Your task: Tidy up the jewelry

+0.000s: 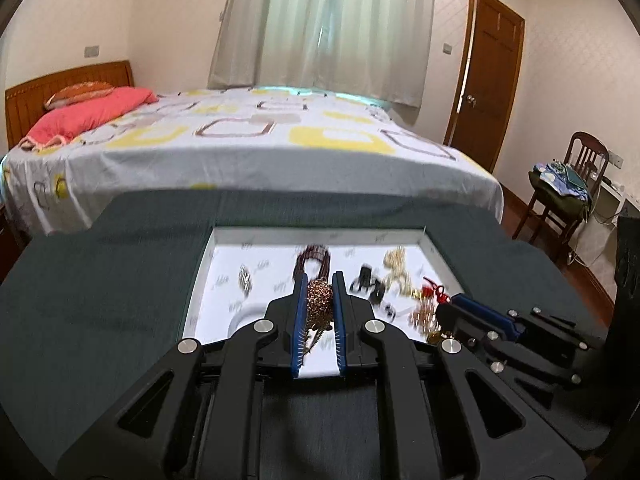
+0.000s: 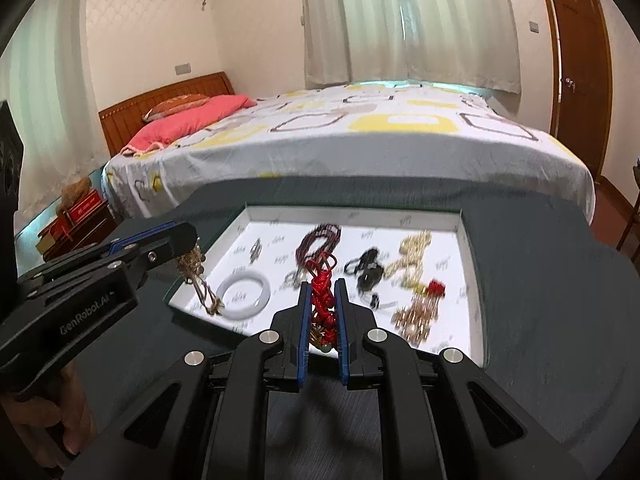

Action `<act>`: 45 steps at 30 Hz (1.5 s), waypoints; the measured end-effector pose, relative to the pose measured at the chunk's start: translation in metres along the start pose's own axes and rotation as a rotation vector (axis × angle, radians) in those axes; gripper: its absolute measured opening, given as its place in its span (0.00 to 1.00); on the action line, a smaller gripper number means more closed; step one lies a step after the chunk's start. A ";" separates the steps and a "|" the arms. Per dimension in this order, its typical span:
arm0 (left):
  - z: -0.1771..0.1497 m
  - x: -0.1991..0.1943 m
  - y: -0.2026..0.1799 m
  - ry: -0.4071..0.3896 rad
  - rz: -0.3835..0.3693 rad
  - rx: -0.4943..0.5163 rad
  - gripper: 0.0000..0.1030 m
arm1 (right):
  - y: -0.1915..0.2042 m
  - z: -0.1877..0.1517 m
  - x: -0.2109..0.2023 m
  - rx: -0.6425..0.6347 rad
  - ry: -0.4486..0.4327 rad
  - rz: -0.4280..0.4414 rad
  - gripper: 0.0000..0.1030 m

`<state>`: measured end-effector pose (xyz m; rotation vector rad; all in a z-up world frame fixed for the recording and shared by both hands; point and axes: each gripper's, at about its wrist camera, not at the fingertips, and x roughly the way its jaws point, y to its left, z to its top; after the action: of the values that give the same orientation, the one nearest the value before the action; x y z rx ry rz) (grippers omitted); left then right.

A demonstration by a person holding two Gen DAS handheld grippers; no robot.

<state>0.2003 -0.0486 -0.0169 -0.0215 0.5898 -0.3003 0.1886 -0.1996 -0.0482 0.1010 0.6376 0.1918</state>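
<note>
A shallow white tray (image 1: 224, 240) (image 2: 472, 240) lies on a dark green cloth and holds loose jewelry. My left gripper (image 1: 319, 280) is shut on a gold beaded necklace (image 1: 319, 300), which hangs from it over the tray's left edge in the right wrist view (image 2: 196, 272). My right gripper (image 2: 323, 285) is shut on a red knotted cord ornament (image 2: 322, 300). In the tray lie a white bangle (image 2: 244, 294), a dark red bead bracelet (image 2: 318, 238), a black piece (image 2: 368, 268), a pale gold chain (image 2: 412, 254) and a gold-and-red piece (image 2: 420, 312).
A bed (image 1: 240, 136) with a patterned sheet stands just beyond the green cloth (image 1: 100, 280). A wooden chair (image 1: 568, 188) with clothes stands at the right by a brown door (image 1: 488, 76). Red boxes (image 2: 80, 216) sit on the floor at the left.
</note>
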 end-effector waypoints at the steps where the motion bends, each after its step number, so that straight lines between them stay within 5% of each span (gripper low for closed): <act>1: 0.003 0.002 -0.001 -0.005 -0.001 0.003 0.12 | 0.000 0.002 0.000 -0.001 -0.005 -0.001 0.12; 6: 0.012 0.025 -0.007 -0.013 0.000 0.007 0.12 | -0.005 0.013 0.013 -0.009 -0.024 -0.013 0.12; 16: -0.023 0.094 -0.005 0.123 0.031 0.014 0.12 | -0.021 -0.010 0.070 0.018 0.098 -0.028 0.11; 26: -0.040 0.120 0.001 0.199 0.046 0.012 0.14 | -0.030 -0.021 0.091 0.034 0.159 -0.031 0.14; 34: -0.039 0.112 0.009 0.181 0.089 -0.017 0.55 | -0.034 -0.022 0.085 0.045 0.148 -0.065 0.38; 45: -0.041 0.071 0.013 0.154 0.147 -0.007 0.82 | -0.035 -0.025 0.049 0.066 0.111 -0.106 0.64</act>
<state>0.2375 -0.0542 -0.0907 0.0388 0.7415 -0.1579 0.2174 -0.2229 -0.1025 0.1204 0.7578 0.0746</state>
